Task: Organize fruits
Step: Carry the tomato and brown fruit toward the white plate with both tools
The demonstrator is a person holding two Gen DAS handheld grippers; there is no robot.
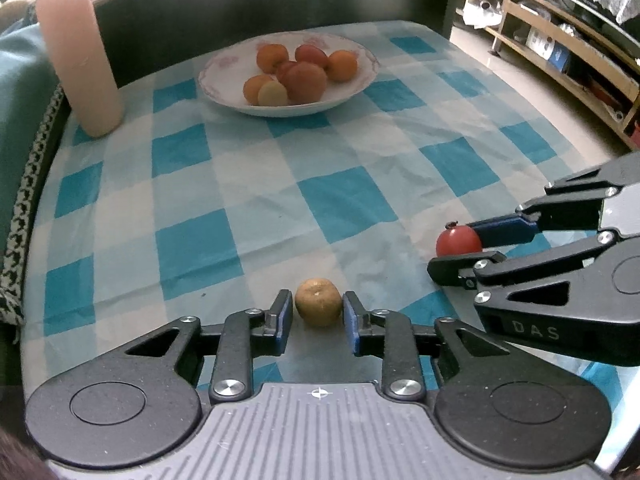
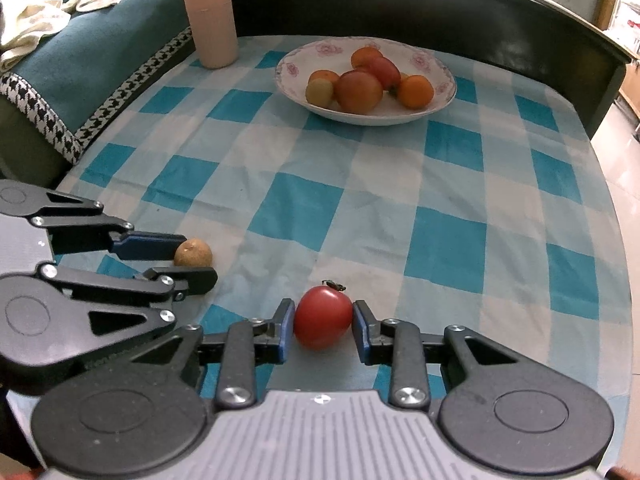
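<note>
L gripper (image 1: 318,316) sits nearest the lens, low over the table, fingers set narrow either side of a small brown fruit (image 1: 319,302). Its pads are at or nearly at the skin, w/ a thin sliver maybe showing on one side; can't tell if it's actually clamped. R gripper (image 2: 323,324) is just beside it, also low, pads pressed vs. both sides of a red tomato (image 2: 322,320), so it's closed on that.

Blue-and-white check tablecloth (image 1: 340,200) covers the whole tabletop, a bit wrinkled. Teal blanket (image 2: 100,52) w/ a black-white houndstooth border lies off the table's left edge, w/ a crumpled pale cloth (image 2: 28,20) on top. Wooden shelving (image 1: 560,52) runs along the far right; contents too blurred to ID.

Tall pink cylinder (image 1: 80,60) stands upright at the far-left corner. White plate (image 1: 224,60) w/ pink floral rim sits at the far middle, well apart from both grippers. It holds a pile of fruit (image 1: 304,80): several orange ones, a couple of reddish ones and one small yellowish one, all touching.

Tomato and brown fruit both rest on the cloth at the near edge, close together, tomato to the right, stem bit on top.
</note>
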